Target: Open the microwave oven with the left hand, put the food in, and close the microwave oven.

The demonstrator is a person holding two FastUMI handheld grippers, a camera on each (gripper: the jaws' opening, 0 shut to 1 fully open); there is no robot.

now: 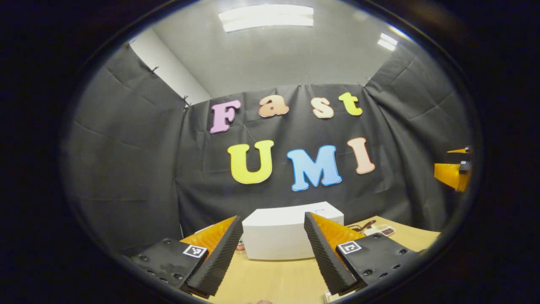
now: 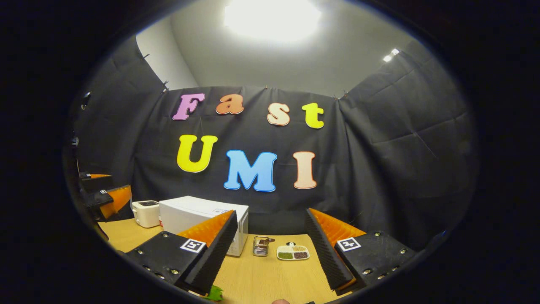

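A white microwave oven (image 1: 278, 238) stands on the wooden table (image 1: 274, 278), straight ahead of my left gripper (image 1: 272, 216), which is open and holds nothing. In the right gripper view the microwave oven (image 2: 198, 217) sits to the left with its door closed. A small white divided dish of food (image 2: 292, 252) lies on the table (image 2: 270, 278) ahead of my right gripper (image 2: 271, 212), also open with nothing between its fingers. The left gripper (image 2: 107, 198) appears at the far left of the right gripper view, and the right gripper (image 1: 453, 173) at the far right edge of the left gripper view.
A white toaster (image 2: 145, 213) stands left of the microwave. A small metal container (image 2: 260, 246) sits beside the dish. Small devices with cables (image 1: 379, 230) lie right of the microwave. Something green (image 2: 215, 293) lies near the table's front edge. Black cloth walls enclose the booth.
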